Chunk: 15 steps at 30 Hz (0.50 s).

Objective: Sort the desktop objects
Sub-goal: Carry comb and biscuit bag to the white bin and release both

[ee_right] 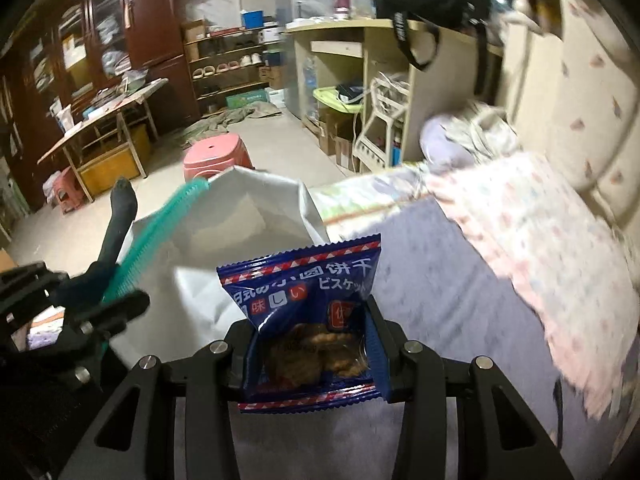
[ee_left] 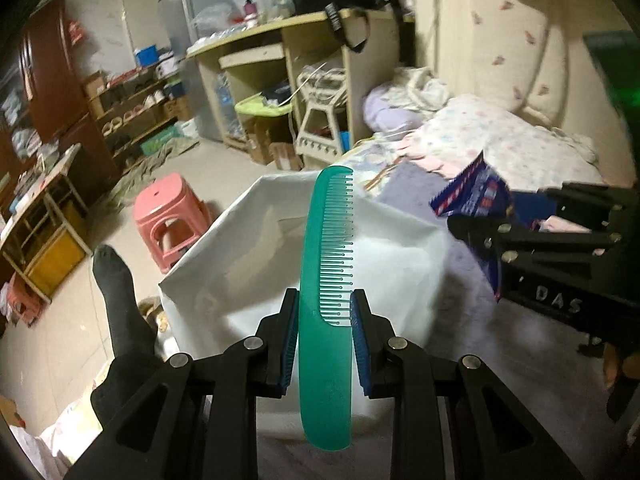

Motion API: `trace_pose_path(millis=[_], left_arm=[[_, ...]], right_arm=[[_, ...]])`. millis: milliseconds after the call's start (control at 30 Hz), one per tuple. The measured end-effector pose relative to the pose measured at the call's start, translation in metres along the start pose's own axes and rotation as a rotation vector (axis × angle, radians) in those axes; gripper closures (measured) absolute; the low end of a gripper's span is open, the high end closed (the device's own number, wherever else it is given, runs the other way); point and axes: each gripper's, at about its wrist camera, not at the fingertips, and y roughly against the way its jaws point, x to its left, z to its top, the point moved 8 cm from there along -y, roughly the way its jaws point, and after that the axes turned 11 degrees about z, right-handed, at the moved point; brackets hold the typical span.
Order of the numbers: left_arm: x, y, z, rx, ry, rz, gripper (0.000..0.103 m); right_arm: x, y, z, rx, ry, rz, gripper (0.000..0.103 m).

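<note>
My left gripper (ee_left: 325, 308) is shut on a green comb (ee_left: 326, 280), held upright with its teeth to the right, above an open white bag (ee_left: 256, 248). My right gripper (ee_right: 310, 316) is shut on a blue biscuit packet (ee_right: 308, 308), held just in front of the same white bag (ee_right: 240, 216). In the left wrist view the right gripper (ee_left: 472, 224) comes in from the right with the packet (ee_left: 476, 196). In the right wrist view the left gripper (ee_right: 116, 300) with the comb (ee_right: 160, 228) is at the left.
The bag stands at the edge of a bed with a purple sheet (ee_right: 460, 300) and a flowered quilt (ee_right: 540, 220). A pink stool (ee_left: 172, 216) and a dark-socked foot (ee_left: 116, 292) are on the floor to the left. A desk (ee_left: 280, 40) and shelves stand behind.
</note>
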Motion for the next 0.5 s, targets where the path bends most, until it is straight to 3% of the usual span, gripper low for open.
trace_pose_path(millis=[267, 500], left_arm=[[0.018, -0.055, -0.011, 0.1, 0.007, 0.012, 0.077], [0.023, -0.092, -0.019, 0.159, 0.02, 0.001, 0.077]], right_arm=[[0.017, -0.062, 0.024, 0.05, 0.073, 0.025, 0.062], [0.022, -0.116, 0.017, 0.105, 0.082, 0.038, 0.062]])
